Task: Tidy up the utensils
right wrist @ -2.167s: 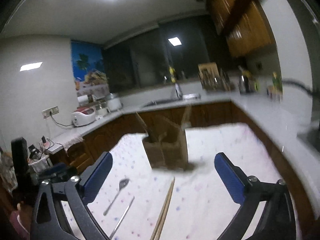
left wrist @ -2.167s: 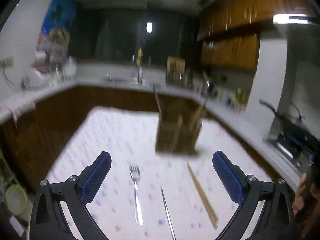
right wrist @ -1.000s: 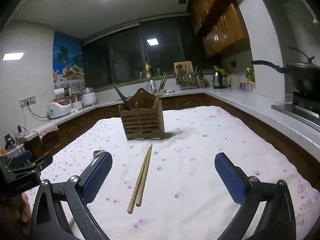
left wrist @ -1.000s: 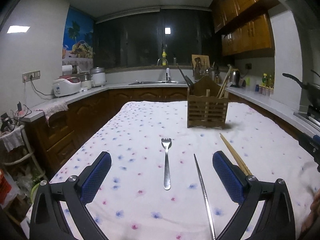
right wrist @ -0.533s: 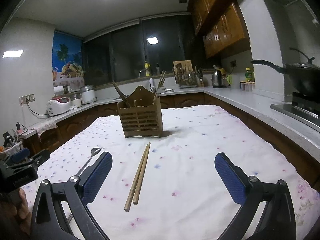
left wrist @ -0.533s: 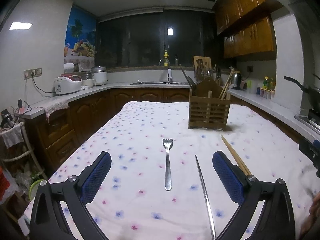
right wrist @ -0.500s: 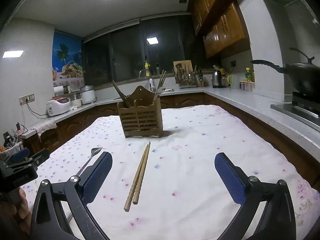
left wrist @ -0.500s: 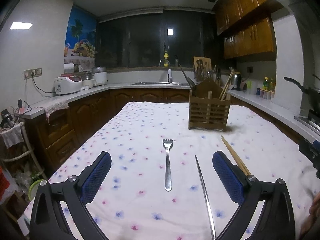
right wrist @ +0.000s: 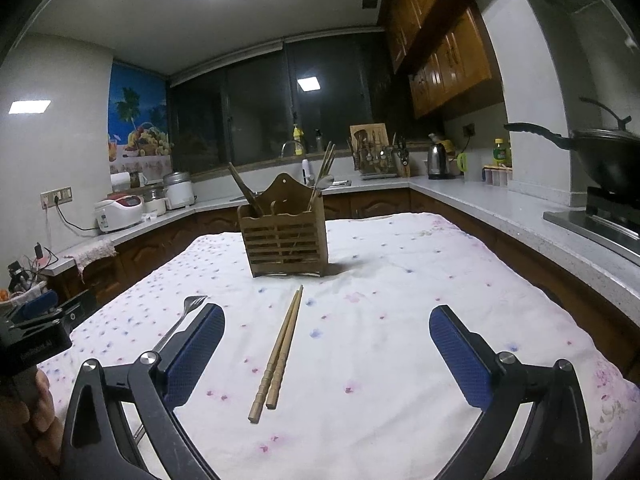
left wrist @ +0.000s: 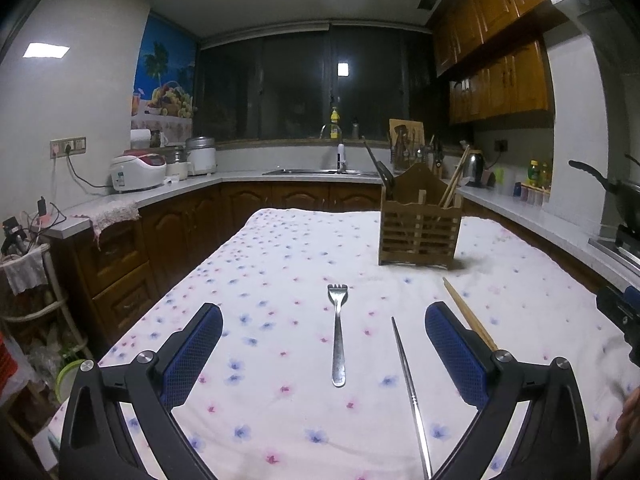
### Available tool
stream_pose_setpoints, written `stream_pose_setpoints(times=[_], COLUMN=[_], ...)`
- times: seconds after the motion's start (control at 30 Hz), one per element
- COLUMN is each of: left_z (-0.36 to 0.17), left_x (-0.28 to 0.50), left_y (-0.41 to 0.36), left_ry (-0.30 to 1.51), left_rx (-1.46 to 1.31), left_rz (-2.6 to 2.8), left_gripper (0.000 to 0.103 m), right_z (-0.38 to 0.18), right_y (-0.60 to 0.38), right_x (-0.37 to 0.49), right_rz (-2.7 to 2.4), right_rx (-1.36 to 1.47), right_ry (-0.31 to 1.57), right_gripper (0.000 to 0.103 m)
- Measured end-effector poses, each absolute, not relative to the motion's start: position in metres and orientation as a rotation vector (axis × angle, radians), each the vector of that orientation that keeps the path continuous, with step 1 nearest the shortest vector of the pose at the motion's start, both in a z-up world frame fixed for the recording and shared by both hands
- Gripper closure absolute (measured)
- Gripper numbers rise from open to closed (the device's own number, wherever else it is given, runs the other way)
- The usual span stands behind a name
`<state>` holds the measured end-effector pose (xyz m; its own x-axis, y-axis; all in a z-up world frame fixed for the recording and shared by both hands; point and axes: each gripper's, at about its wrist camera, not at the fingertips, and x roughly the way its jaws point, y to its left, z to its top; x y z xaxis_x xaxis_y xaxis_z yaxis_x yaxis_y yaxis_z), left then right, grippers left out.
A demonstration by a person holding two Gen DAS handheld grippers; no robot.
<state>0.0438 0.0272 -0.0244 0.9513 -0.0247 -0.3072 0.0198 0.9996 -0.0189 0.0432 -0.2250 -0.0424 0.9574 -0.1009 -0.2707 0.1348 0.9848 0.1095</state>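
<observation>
Your left claw (left wrist: pixel 323 334) hangs spread wide over the counter (left wrist: pixel 280 264), nothing between its blue pads (left wrist: pixel 192 354). Dead ahead of it, right in the gap, lies the fork (left wrist: pixel 338 334), tines pointing away from you. Just inside the right pad runs a thin metal chopstick (left wrist: pixel 410 392), and the wooden chopsticks (left wrist: pixel 466 314) slip behind that pad. Further out, ahead and to the right, stands the wooden utensil holder (left wrist: pixel 418 236), a few handles already poking up.

Your right claw (right wrist: pixel 326 338) is spread wide too, holding nothing. The wooden chopsticks lie side by side in its gap, left of centre, tips aimed at the holder straight ahead. The fork peeks out beyond its left pad.
</observation>
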Motion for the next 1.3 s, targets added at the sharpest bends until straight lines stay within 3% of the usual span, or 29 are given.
stream_pose_setpoints(times=[1.3], left_z=[-0.023], left_x=[0.043], left_y=[0.016], left_ry=[0.312], left_rx=[0.001], left_rz=[-0.020], left_gripper=[0.001], right_z=[-0.036], right_y=[-0.222], right_x=[0.041], right_rz=[-0.110], right_rx=[0.131], right_ry=[0.263], right_gripper=[0.000])
